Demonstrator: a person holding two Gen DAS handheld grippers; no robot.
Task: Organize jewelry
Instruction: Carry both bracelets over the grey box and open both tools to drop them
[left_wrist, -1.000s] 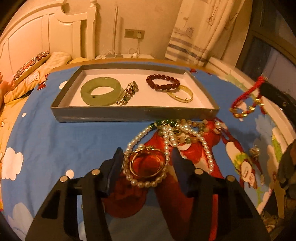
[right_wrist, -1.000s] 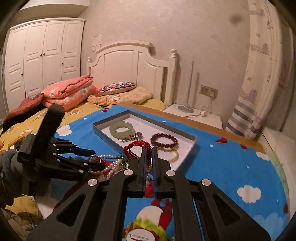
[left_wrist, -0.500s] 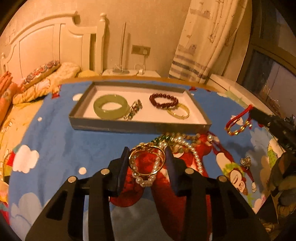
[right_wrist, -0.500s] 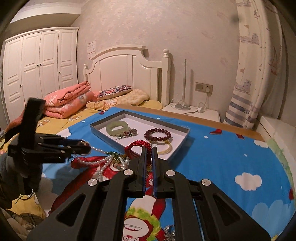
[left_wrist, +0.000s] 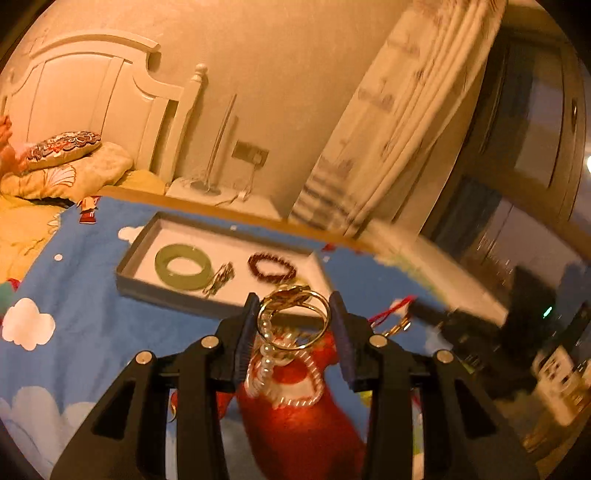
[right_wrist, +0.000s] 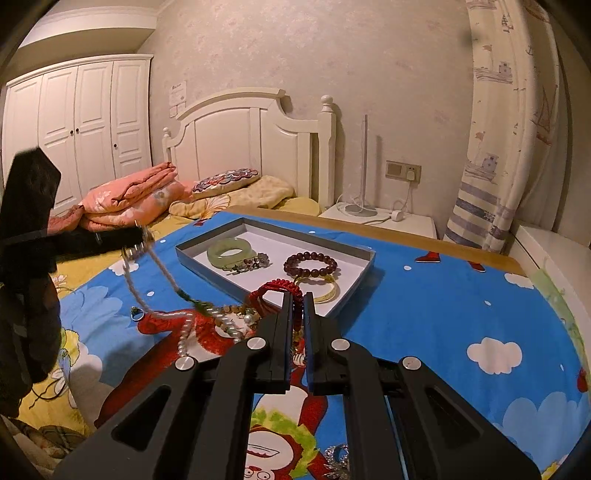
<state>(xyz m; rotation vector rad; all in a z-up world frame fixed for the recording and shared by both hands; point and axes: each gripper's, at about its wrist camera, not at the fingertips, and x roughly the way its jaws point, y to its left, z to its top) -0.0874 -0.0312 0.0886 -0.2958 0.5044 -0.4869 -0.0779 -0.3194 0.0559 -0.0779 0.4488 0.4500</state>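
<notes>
My left gripper is shut on a gold bangle and holds it in the air, with a pearl necklace snagged and hanging from it; the strand stretches down to the blue cloth. My right gripper is shut on a red cord bracelet near the tray's near corner. The grey tray holds a green jade bangle, a beaded chain, a dark red bead bracelet and a gold bangle.
More bead strands lie heaped on the red cartoon print in front of the tray. A silver brooch lies at the near edge. A bed with pillows stands far left and a white nightstand behind the table.
My left gripper closed on the gold bangle and lifted it, dragging the pearl necklace up with it. My right gripper stayed shut on the red bracelet and barely moved.
</notes>
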